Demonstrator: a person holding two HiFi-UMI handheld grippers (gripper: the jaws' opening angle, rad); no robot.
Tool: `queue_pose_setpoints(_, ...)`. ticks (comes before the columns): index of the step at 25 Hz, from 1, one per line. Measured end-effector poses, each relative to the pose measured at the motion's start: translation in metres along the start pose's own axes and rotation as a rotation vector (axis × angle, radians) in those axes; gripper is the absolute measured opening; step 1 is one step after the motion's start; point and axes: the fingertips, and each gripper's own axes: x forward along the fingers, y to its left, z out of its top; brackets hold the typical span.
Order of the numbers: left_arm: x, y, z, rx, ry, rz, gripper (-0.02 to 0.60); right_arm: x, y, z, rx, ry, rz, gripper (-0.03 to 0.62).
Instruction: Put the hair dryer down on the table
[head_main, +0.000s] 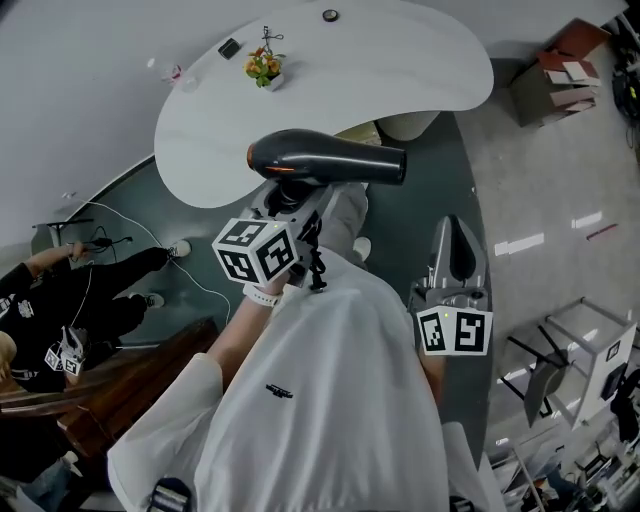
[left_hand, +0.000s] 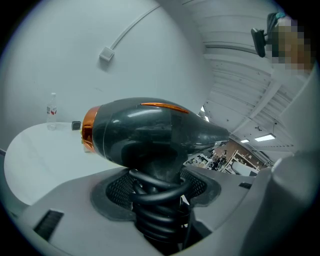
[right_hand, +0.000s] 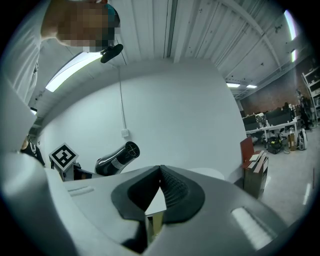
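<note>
Right now my left gripper (head_main: 288, 198) is clamped on the handle of the black hair dryer (head_main: 325, 158), with the coiled cord (left_hand: 155, 200) bunched between the jaws. The dryer sits at frame centre against the near edge of the white table (head_main: 400, 60), nozzle pointing right. My right gripper (head_main: 455, 245), at lower right, has its jaw tips closed together and holds nothing.
</note>
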Motion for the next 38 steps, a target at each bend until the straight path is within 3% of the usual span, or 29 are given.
queue_pose_setpoints(13, 0.072, 0.014, 0.058, 0.013, -0.004, -0.009, 0.272, 0.090, -0.032, 0.017, -0.011, 0.005, 0.014, 0.012)
queue_pose_setpoints(25, 0.157, 0.045, 0.146, -0.067, -0.059, -0.031, 0.273, 0.210, -0.055, 0.068, -0.081, 0.016, 0.034, 0.012)
queue_pose_setpoints(38, 0.240, 0.089, 0.214, -0.095, -0.074, -0.074, 0.273, 0.315, -0.069, 0.083, -0.115, 0.020, 0.010, 0.011)
